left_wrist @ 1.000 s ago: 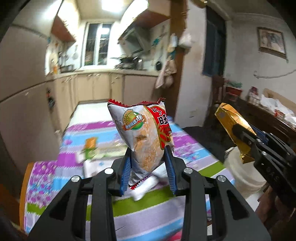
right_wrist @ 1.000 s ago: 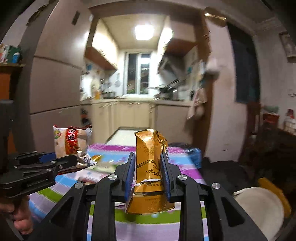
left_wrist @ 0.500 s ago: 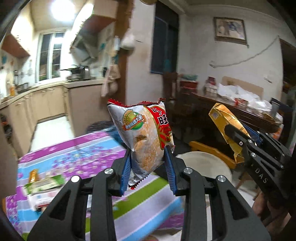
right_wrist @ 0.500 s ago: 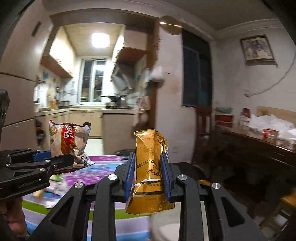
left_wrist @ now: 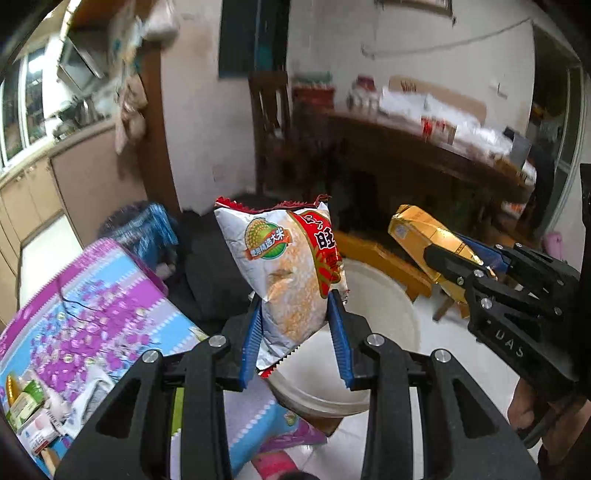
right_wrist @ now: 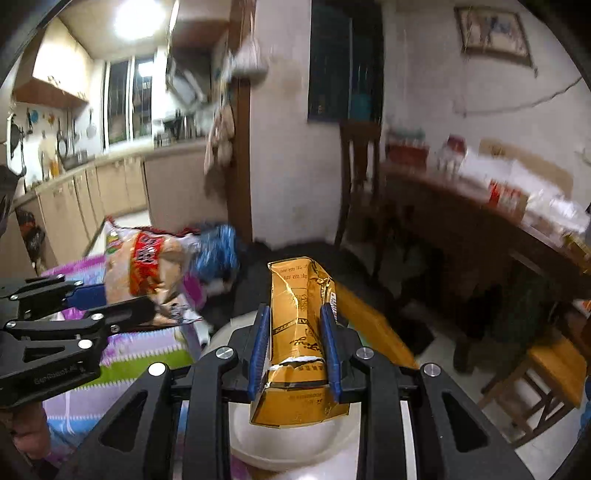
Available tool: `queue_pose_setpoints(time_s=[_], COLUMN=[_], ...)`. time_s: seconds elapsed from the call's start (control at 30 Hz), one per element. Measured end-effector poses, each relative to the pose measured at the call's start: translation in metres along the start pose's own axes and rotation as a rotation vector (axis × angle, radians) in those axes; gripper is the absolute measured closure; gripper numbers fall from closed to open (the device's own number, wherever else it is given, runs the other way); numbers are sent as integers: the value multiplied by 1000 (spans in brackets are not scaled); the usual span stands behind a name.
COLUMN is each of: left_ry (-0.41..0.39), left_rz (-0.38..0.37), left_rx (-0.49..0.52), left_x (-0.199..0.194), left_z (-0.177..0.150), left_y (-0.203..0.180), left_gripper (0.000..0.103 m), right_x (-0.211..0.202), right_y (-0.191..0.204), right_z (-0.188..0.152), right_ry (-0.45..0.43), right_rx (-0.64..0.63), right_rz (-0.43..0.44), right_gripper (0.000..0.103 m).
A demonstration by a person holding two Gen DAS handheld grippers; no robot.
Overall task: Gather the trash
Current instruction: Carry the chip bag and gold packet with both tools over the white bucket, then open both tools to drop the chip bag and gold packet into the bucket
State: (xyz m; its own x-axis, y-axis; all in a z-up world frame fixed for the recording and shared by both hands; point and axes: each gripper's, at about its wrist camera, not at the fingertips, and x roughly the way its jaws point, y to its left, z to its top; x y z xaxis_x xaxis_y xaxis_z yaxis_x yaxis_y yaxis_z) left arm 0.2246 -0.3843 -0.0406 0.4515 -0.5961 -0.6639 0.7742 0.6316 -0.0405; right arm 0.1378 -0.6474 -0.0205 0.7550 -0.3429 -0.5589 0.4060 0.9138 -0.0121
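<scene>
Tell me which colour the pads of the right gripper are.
Blue pads, clearest in the right wrist view.

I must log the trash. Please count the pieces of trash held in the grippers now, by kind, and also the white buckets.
Snack bag, in the left gripper: 1
Gold carton, in the right gripper: 1
White bucket: 1
Total: 3

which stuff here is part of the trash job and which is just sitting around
Part of the job:
- snack bag, clamped in the left gripper
- gold carton, clamped in the right gripper
- white bin below both
- wrappers on the tablecloth

Lying about:
- wooden chair
- cluttered sideboard
- picture
</scene>
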Motion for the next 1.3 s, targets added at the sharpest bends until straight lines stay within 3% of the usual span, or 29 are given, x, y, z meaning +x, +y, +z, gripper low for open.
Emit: queue_pose_setpoints(time_s=[0.2,0.43,0.67,1.17,1.3], left_ry=[144,270,298,333,327], left_rz=[-24,-38,-30,-9,-1], left_rx=[-17,-2,-28,-56,-53], left_x=[57,98,115,138,140], left_z=[0,-15,-20,-27,-25], left_y=[-2,-10,-8,-6,-7], left_gripper=[70,70,70,69,59], right_x=[73,113,120,143,141], right_y=[-18,-5,8,12,11], right_z=[-9,-40,-66,-87,-84], right_ry=[157,249,267,293,275], right_rx=[39,50,65,93,97], right_rz=[23,28,23,45,38], right_gripper=[75,74,74,72,72])
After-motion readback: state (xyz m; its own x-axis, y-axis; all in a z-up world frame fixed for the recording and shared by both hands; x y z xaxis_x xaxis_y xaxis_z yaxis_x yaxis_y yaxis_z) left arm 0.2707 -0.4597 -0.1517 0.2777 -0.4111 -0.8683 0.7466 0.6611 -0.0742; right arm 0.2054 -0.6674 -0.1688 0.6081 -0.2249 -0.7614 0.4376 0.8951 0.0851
